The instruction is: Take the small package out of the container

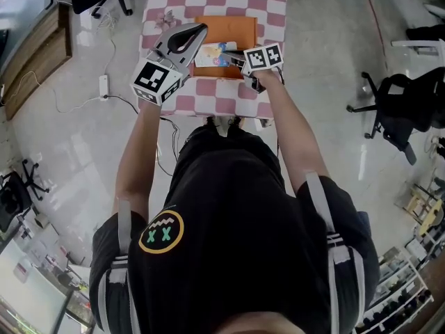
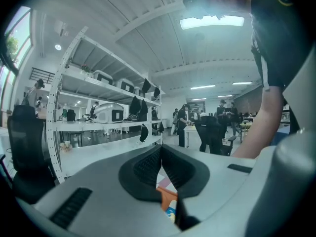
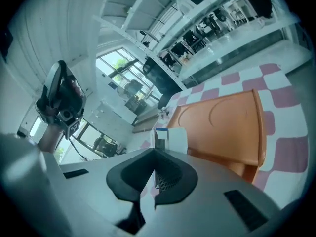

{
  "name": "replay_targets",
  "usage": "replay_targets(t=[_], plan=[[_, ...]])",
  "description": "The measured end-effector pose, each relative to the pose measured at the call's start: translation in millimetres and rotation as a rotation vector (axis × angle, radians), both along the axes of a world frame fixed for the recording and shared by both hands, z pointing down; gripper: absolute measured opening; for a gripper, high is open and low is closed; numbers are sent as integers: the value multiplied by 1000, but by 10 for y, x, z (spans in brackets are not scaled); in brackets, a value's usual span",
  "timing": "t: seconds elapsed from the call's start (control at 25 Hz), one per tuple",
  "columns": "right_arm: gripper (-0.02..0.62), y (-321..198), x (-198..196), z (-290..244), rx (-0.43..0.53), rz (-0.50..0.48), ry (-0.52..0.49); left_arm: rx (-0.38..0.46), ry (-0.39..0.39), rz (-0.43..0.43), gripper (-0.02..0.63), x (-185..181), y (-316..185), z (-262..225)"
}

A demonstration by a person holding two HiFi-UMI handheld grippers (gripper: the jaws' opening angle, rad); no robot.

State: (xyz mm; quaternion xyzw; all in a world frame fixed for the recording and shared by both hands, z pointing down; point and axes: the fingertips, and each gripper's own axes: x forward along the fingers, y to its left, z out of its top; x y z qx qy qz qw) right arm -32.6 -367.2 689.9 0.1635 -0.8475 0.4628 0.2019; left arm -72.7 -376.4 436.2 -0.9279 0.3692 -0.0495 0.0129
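Checkered tablecloth [image 1: 208, 96], right tongs [image 3: 154, 153] pinching small package [image 3: 173, 139]

Head view: left gripper [image 1: 201, 28] covers the left edge of the orange container [image 1: 229, 28]. Right gripper [image 1: 235, 59] overlaps one end of the small package [image 1: 211, 53]; print too small to read. Forearm [image 1: 288, 127] crosses the checked table's [image 1: 208, 92] near right corner.

Left gripper view: gripper body blocks the table; only slivers of container and package show below the pads. Background people [image 2: 210, 130] too small to make out.

Right gripper view: package's lower part lost between the pads; container's near corner hidden behind the gripper body.
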Motion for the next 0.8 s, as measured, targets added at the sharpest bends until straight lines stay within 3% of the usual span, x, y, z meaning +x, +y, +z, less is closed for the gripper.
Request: replay_targets(t=[0.8], plan=[[21, -375, 218, -1998, 737, 69, 0, 53, 6, 28, 20, 92, -16, -231]])
